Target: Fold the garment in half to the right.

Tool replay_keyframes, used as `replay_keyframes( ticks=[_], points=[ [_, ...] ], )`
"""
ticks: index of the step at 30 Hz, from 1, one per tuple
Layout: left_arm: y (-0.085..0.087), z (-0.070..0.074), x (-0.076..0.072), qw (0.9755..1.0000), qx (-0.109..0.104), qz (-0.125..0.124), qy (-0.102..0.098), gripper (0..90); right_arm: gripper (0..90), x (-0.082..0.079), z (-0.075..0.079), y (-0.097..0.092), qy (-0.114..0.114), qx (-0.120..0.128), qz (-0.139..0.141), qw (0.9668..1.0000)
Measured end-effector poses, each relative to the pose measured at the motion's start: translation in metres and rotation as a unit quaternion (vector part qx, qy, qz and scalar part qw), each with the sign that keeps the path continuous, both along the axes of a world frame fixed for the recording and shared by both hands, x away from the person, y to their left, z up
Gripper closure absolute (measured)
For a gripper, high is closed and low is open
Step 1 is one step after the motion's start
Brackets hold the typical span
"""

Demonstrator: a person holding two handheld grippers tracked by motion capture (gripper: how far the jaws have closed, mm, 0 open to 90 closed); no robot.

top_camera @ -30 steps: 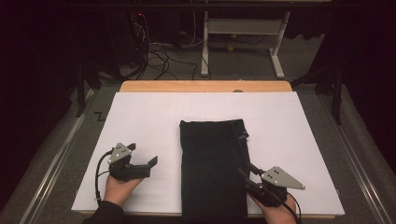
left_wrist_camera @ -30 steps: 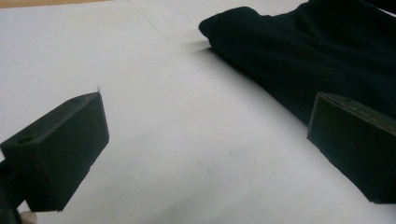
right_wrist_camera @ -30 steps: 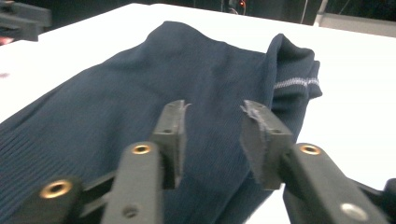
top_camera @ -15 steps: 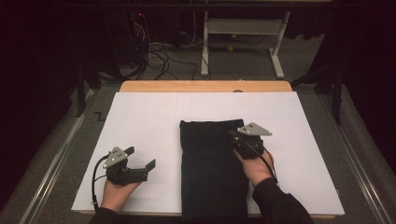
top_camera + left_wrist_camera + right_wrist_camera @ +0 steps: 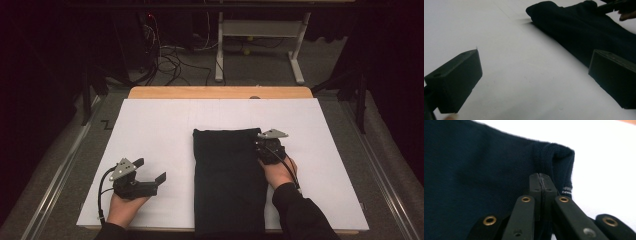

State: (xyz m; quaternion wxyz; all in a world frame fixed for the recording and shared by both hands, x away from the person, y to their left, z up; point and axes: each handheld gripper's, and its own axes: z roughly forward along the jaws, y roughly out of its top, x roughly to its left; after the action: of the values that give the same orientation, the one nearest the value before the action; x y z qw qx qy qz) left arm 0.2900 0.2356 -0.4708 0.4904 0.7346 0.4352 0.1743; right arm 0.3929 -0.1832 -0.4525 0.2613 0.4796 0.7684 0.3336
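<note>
White tabletop [image 5: 150, 130], wide and flat, carrying everything. Dark folded cloth [image 5: 227, 180] at the middle, long side running from the near edge toward the far side, near end reaching the tabletop's front edge. Right tool [image 5: 264, 145] at the cloth's far right corner, resting on the fabric, jaws pressed fully together; right gripper view: tips [image 5: 542, 182] lying just short of the ribbed corner hem, whether any fabric is pinched cannot be told. Left tool [image 5: 150, 172] well apart to the left on bare white, jaws spread wide, nothing between them, cloth [image 5: 584, 32] lying beyond
</note>
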Motion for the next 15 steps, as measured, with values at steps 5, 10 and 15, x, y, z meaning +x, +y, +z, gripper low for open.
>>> replay_keyframes(
  ticks=[5,10,15],
  points=[
    [0.003,-0.002,0.002,1.0000,-0.006,-0.001,0.002,0.0,79.0,-0.028,0.011,-0.014,-0.049,0.054,0.044,0.9963],
    [0.001,-0.004,0.004,0.9999,-0.013,-0.003,0.000,0.0,54.6,-0.063,0.009,-0.043,-0.082,0.099,0.055,0.9901],
    [-0.008,-0.004,0.004,0.9998,0.005,-0.008,-0.018,0.0,30.9,-0.085,0.000,-0.075,-0.107,0.131,0.058,0.9839]
  ],
)
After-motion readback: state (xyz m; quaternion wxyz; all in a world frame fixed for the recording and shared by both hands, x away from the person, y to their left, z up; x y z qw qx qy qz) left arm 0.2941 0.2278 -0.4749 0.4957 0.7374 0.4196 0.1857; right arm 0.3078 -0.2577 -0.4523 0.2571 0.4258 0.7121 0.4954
